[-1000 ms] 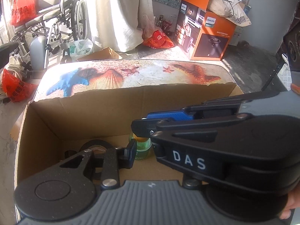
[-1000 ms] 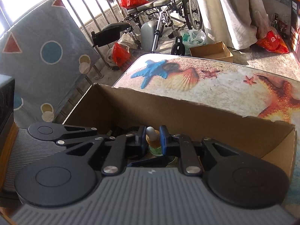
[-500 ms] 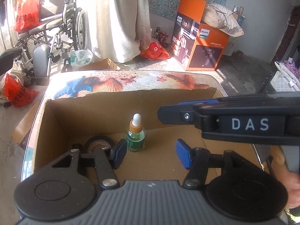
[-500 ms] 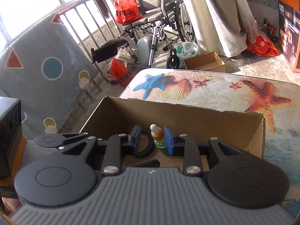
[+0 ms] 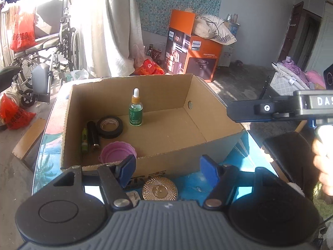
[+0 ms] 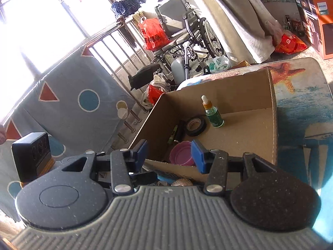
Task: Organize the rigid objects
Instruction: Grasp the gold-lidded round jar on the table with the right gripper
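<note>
An open cardboard box [image 5: 214,102] [image 6: 272,112] stands on the printed table. Inside it a green dropper bottle [image 5: 135,109] [image 6: 212,113] stands upright beside a roll of black tape [image 5: 109,126] [image 6: 195,126], a black cylinder [image 5: 93,135], a green battery [image 5: 84,138] and a purple cup [image 5: 117,152] [image 6: 181,153]. A gold round lid [image 5: 159,188] [image 6: 182,182] lies on the table in front of the box. My left gripper [image 5: 167,171] hovers over that lid, jaws opening, nothing between them. My right gripper [image 6: 169,153] is pulled back from the box's near corner, jaws opening and empty.
A wheelchair [image 5: 50,41], red bags [image 5: 15,114] and an orange carton [image 5: 191,48] stand on the floor beyond the table. A black box [image 6: 31,156] sits at the left in the right wrist view. A hand [image 5: 322,162] holds the right gripper's handle.
Both grippers let go of the dropper bottle, opened and drew back out of the box. The bottle stays standing inside. The gold lid has come into view.
</note>
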`<state>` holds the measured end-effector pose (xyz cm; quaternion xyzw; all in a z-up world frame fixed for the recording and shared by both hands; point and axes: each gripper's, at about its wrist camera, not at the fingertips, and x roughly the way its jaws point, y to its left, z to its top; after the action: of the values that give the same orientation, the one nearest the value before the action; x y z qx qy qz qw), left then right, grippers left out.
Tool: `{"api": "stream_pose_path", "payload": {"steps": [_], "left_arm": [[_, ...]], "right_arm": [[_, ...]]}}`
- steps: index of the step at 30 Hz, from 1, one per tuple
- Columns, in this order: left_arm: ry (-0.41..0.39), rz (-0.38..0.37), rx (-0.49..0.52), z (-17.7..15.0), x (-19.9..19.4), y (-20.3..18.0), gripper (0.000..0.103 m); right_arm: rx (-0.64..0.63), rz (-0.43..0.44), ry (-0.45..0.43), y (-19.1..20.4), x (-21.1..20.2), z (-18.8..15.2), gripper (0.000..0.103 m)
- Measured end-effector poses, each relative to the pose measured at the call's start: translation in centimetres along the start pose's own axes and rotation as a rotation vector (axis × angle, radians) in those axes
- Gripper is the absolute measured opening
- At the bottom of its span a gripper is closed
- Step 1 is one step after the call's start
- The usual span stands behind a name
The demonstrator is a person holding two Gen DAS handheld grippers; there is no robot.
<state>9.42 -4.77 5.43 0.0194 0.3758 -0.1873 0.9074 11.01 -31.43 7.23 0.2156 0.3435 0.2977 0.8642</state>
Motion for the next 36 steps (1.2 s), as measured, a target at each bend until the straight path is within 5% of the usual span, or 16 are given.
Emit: {"api": "stream_pose_path", "payload": {"steps": [10, 17, 28, 36], "left_arm": [[0.079, 0.038, 0.063, -6.3, 3.5, -2.8, 0.064], [0.087, 0.143, 0.150, -7.7, 6.0, -3.5, 0.064], [0.100, 0.152, 0.135, -7.5, 7.9, -3.3, 0.067], [0.103, 0.112, 0.160, -7.5, 8.0, -3.8, 0.068]], "right_arm": [[0.161, -0.033, 0.096, -2.0, 5.8, -8.4, 0.045], [0.135, -0.058, 0.142, -2.1, 10.0, -8.2, 0.042], [0.090, -0.071, 0.207, -2.6, 13.5, -7.1, 0.041], [0.092, -0.074, 0.201, -3.3, 12.1, -7.5, 0.041]]}}
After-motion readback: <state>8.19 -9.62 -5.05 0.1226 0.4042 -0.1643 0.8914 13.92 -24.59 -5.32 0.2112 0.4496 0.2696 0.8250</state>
